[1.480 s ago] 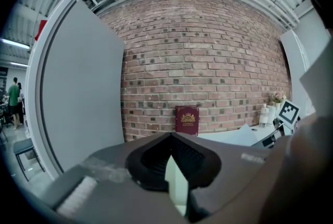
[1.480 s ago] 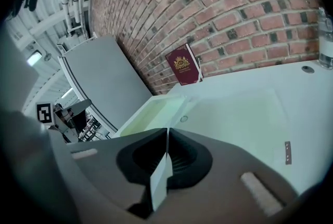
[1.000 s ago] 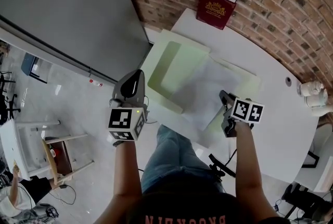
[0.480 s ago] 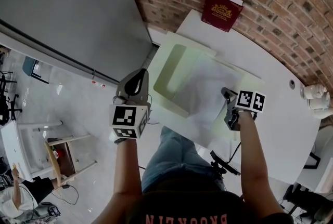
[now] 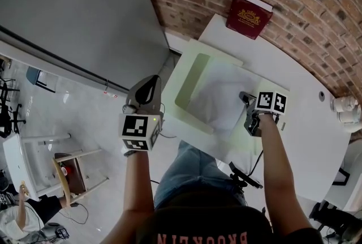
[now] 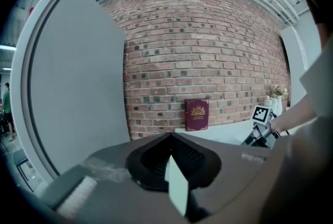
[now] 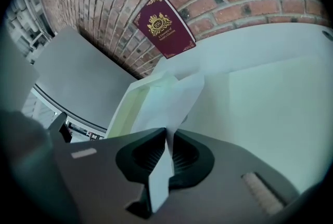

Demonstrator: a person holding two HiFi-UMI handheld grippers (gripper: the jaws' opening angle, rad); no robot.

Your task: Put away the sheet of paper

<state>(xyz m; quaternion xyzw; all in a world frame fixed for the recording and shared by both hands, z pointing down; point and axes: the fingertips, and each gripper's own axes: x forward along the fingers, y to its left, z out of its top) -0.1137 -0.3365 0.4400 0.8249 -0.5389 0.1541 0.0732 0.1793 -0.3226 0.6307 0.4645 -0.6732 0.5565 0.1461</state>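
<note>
1. Table [image 5: 317,138]: white. It carries an open pale-green folder [image 5: 189,87] at the end nearest the grey wall panel. The head view is too small to settle whether this is a flat folder or a shallow file case.
2. Sheet of paper [image 5: 218,100]: white, over the open folder. One edge is raised in the right tongs and the rest drapes down towards the folder's inner face. It is neither flat nor released.
3. Progress (judgement): the sheet has reached the folder, so the carry looks mostly done. What is left is to lay it flat inside, let go, and probably close the cover.
4. Right tongs [image 7: 167,133]: jaws all but together, pinching the near edge of the sheet, which runs up out of the seam between them. They point down at the folder, above its right half.
5. Left tongs [image 6: 170,140]: jaws together, nothing gripped. They are off the table on the floor side, apart from the folder and touching neither it nor the sheet.
</note>
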